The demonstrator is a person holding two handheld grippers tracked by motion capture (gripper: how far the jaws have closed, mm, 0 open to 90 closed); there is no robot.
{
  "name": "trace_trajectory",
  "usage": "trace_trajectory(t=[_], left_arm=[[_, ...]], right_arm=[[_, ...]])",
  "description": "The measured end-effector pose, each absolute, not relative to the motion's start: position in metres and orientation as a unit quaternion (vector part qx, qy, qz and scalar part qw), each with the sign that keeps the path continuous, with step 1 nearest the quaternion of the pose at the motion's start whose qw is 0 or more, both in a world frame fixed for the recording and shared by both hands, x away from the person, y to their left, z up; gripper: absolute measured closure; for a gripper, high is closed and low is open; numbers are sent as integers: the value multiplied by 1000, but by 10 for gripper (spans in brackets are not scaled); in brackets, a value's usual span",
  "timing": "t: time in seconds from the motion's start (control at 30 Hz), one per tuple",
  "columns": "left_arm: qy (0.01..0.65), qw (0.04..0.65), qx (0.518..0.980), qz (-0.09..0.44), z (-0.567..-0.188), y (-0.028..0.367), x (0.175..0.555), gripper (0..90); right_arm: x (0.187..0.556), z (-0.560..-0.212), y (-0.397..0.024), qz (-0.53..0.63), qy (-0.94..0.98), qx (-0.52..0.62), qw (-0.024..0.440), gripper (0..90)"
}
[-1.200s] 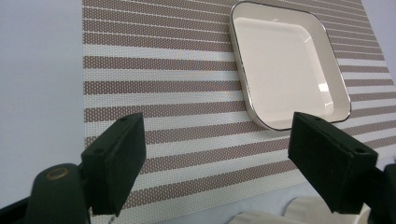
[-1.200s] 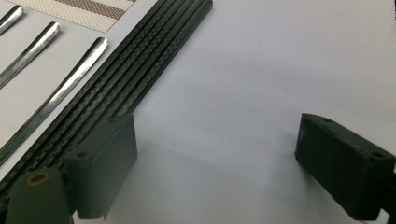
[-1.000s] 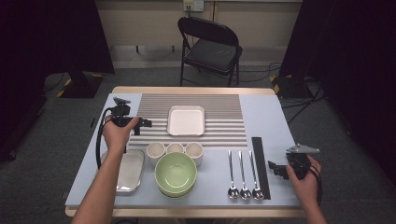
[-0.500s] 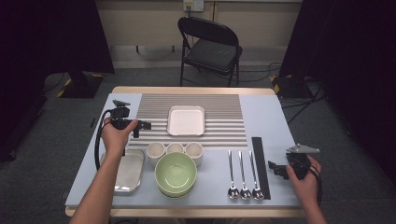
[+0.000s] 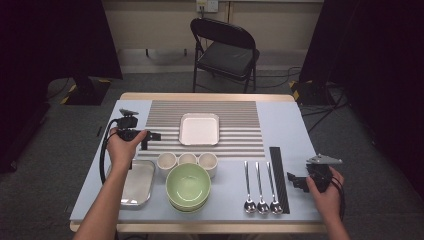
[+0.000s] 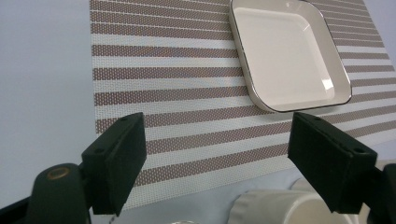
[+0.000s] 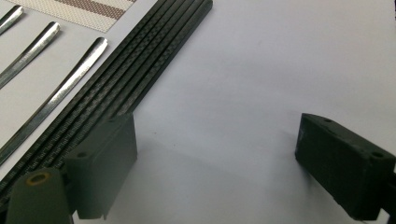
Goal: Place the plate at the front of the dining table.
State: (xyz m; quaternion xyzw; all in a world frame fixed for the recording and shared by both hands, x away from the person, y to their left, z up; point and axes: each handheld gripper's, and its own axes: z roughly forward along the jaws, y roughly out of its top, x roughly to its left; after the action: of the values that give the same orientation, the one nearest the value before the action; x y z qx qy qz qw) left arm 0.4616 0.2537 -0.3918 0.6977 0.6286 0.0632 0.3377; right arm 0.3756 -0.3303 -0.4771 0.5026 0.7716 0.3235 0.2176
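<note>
My left gripper is held open over the left edge of the striped placemat, jaws pointing right toward the white square plate. In the left gripper view the open left gripper has nothing between its jaws; the plate lies ahead on the placemat, and white cups show below. My right gripper rests open near the table's right front, beside the black chopsticks. In the right gripper view the right gripper spans bare blue table next to the chopsticks.
Three white cups stand in a row behind stacked green bowls. A metal tray lies at front left. Three spoons lie left of the chopsticks, their handles near my right gripper. A folding chair stands beyond the table.
My left gripper has drifted a little nearer and to the right, along the placemat's left edge. The right gripper has stayed put.
</note>
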Motion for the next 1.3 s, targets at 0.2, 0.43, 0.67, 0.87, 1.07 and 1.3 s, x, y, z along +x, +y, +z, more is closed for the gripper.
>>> trace_trajectory(t=[0.2,0.43,0.67,0.87,1.07,1.3], left_arm=[[627,342,697,65,-392,253,458,194],[622,344,700,64,-391,255,454,195],[616,346,704,69,-390,256,451,195],[616,346,704,68,-390,254,447,195],[609,344,711,75,-388,254,443,195],[607,342,713,76,-389,252,440,194]], right_arm=[[376,-477,-330,323,772,502,218,116],[376,-477,-330,324,772,502,218,116],[376,-477,-330,324,771,503,217,116],[376,-477,-330,323,772,502,218,116],[376,-477,-330,324,771,503,217,116],[376,-477,-330,324,772,503,217,116]])
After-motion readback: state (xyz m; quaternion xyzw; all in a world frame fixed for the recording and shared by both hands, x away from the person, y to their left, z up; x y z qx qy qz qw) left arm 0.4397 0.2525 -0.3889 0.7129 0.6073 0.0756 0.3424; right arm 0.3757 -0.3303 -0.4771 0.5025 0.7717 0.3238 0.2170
